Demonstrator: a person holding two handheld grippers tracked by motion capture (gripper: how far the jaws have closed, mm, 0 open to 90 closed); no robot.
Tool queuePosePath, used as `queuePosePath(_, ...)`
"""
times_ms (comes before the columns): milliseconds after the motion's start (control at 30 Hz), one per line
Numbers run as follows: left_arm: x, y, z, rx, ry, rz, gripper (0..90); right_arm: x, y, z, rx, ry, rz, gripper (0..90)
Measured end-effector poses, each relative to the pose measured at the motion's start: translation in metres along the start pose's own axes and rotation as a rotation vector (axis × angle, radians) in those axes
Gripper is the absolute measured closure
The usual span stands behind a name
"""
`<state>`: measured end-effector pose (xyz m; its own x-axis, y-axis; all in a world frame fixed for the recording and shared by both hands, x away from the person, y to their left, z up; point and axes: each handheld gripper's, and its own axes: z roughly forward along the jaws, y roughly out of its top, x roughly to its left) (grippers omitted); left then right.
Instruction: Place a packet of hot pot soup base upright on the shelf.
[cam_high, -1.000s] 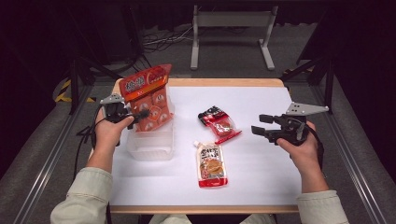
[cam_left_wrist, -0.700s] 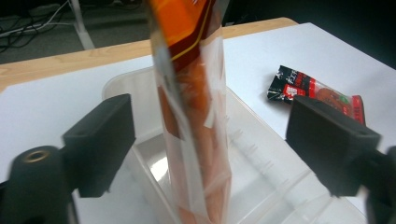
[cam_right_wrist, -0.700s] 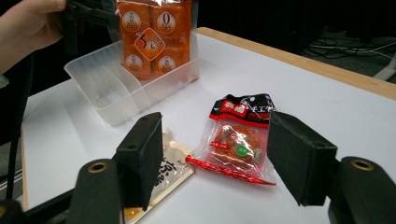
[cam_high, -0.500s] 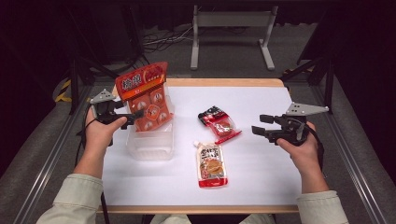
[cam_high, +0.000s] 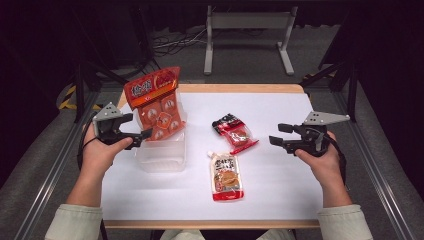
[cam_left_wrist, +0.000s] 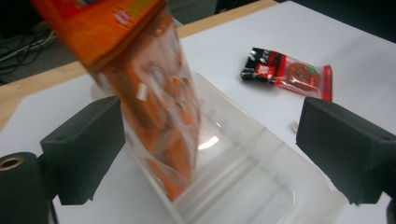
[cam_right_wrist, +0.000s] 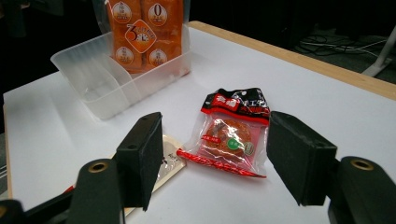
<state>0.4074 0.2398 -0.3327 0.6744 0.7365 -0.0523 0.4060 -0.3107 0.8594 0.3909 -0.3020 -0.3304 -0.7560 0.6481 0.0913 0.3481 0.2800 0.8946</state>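
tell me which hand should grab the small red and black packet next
Right, probably. The right gripper faces the small red-black packet with open fingers, while the left gripper sits by the clear bin.

A white table with a wooden edge is standing on grey floor. A red-and-black snack packet is lying flat near its middle, with a white sauce pouch lying just beside it, nearer the person. Behind the table, a grey metal stand and cables are sitting on the floor.
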Motion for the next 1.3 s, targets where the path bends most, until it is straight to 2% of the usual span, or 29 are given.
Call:
queuePosePath(67, -0.003, -0.007, -0.006, 0.008, -0.006, 0.024, 9.3, 0.000, 0.000, 0.000, -0.001, 0.000, -0.005, 37.3)
queuePosePath(100, -0.004, -0.010, -0.008, 0.009, -0.023, 0.025, 10.2, 0.001, 0.000, 0.000, 0.002, -0.003, -0.010, 37.5)
queuePosePath(167, -0.005, -0.018, -0.013, -0.005, -0.051, 0.004, 10.8, 0.002, 0.000, 0.001, 0.009, -0.005, -0.016, 38.0)
queuePosePath(300, -0.006, -0.020, -0.016, 0.015, -0.059, 0.007, 11.9, 0.003, 0.001, 0.004, 0.018, 0.003, -0.019, 38.3)
queuePosePath(333, -0.007, -0.021, -0.017, 0.012, -0.079, 0.005, 11.8, 0.003, 0.001, 0.005, 0.019, 0.004, -0.021, 38.3)
queuePosePath(667, -0.009, -0.022, -0.022, 0.008, -0.076, 0.000, 11.8, 0.004, 0.003, 0.013, 0.027, -0.001, -0.033, 41.3)
queuePosePath(833, -0.011, -0.022, -0.026, 0.010, -0.060, -0.020, 12.1, 0.001, 0.005, 0.026, 0.052, -0.008, -0.032, 42.9)
queuePosePath(933, -0.015, -0.023, -0.025, 0.017, -0.058, -0.050, 12.4, -0.002, 0.007, 0.034, 0.080, -0.007, -0.012, 43.2)
queuePosePath(1000, -0.017, -0.023, -0.025, 0.025, -0.062, -0.038, 12.5, -0.004, 0.010, 0.042, 0.096, -0.018, -0.009, 40.7)
queuePosePath(1067, -0.019, -0.023, -0.024, 0.023, -0.078, -0.038, 12.4, -0.005, 0.011, 0.045, 0.100, -0.022, -0.012, 41.3)
queuePosePath(1133, -0.022, -0.022, -0.025, 0.020, -0.097, -0.027, 12.5, -0.009, 0.016, 0.057, 0.133, -0.024, 0.013, 44.6)
queuePosePath(1300, -0.024, -0.022, -0.026, 0.012, -0.119, -0.019, 12.4, -0.014, 0.020, 0.070, 0.154, -0.022, 0.009, 43.9)
